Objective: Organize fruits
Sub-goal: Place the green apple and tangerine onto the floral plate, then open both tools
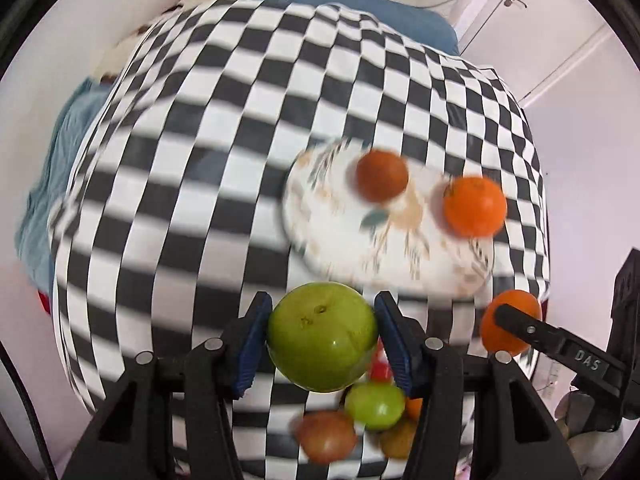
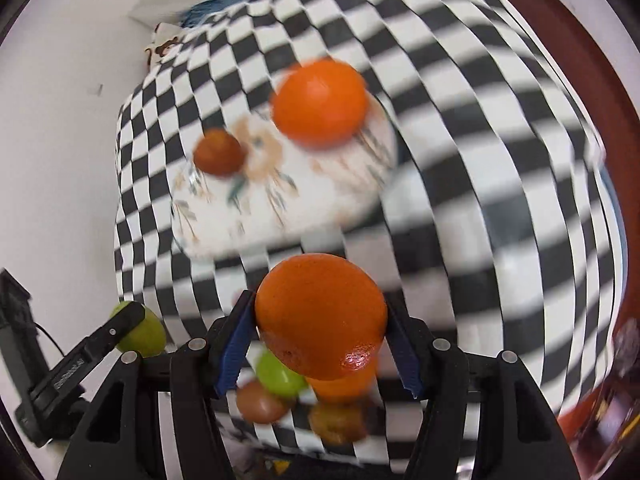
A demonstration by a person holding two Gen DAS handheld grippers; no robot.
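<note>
A: Round green apple-like fruit (image 1: 322, 336) clamped in left gripper (image 1: 322, 340), glossy round orange (image 2: 321, 316) in right gripper (image 2: 320, 320); both above checkered cloth (image 1: 200, 160).

B: Carrying step. Next: lower onto white floral plate (image 1: 320, 240), already holding an orange (image 1: 475, 207) and brownish fruit (image 1: 382, 176), perhaps tomato.
</note>
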